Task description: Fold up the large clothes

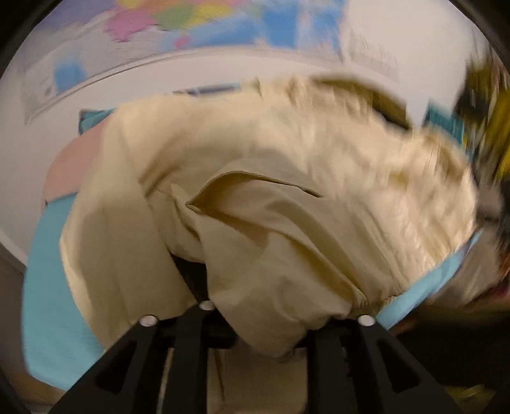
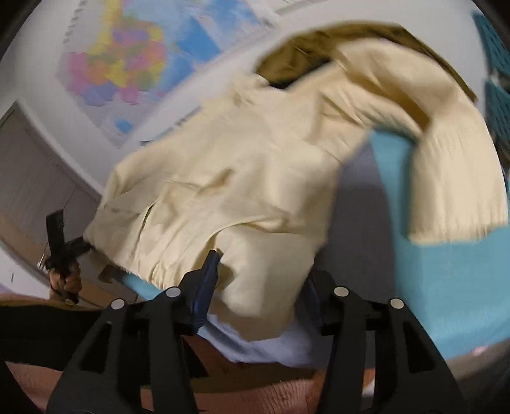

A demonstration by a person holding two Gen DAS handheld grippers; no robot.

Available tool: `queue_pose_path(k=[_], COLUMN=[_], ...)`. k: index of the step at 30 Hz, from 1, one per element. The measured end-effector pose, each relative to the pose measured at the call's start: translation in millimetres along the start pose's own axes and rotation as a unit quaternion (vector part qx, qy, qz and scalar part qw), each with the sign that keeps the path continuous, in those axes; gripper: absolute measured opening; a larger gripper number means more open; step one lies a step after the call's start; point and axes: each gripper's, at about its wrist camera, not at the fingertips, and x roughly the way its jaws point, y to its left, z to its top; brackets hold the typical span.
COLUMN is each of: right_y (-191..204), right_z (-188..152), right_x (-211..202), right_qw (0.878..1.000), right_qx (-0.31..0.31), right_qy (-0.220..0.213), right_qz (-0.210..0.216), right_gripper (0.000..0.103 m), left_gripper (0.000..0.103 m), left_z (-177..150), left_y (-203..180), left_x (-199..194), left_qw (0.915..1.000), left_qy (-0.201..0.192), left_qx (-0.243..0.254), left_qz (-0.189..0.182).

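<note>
left wrist view: a cream garment lies bunched on a light blue sheet, its nearest fold caught between the narrowed jaws of the left gripper; a colourful map hangs on the wall behind. right wrist view: the right gripper stands half open with the garment's hem draped between its blue-padded fingers; whether they pinch it cannot be told.
</note>
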Motion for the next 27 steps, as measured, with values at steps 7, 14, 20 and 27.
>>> queue_pose_path(k=[7,14,20,27], right_y=[7.9,-38.2,-75.6,-60.2], right_z=[21.6,74.2,111.8,127.5], right_x=[-62.6,-54.6,-31.4,-60.5], right_qw=[0.994,0.968,0.979,0.988], right_qx=[-0.031,-0.017,0.006,-0.029], right_qy=[-0.097,-0.131,-0.111,-0.095], right_qz=[-0.037,-0.212,-0.171,-0.122], right_gripper=[0.076,0.092,0.059,0.004], left_gripper=[0.045,0.064,0.068,0.068], left_z=[-12.5,-18.8,25.1,139.2], left_y=[0.0,3.2,-23.7,-79.7], left_x=[-43.1,-91.8,-75.0,-15.3], left_qw=[0.9916,0.9732,0.9712,0.9707], left_qy=[-0.075,-0.172,-0.175,-0.136], left_qx=[0.071,0.097,0.125,0.156], left_qz=[-0.078,-0.119,-0.102,-0.123])
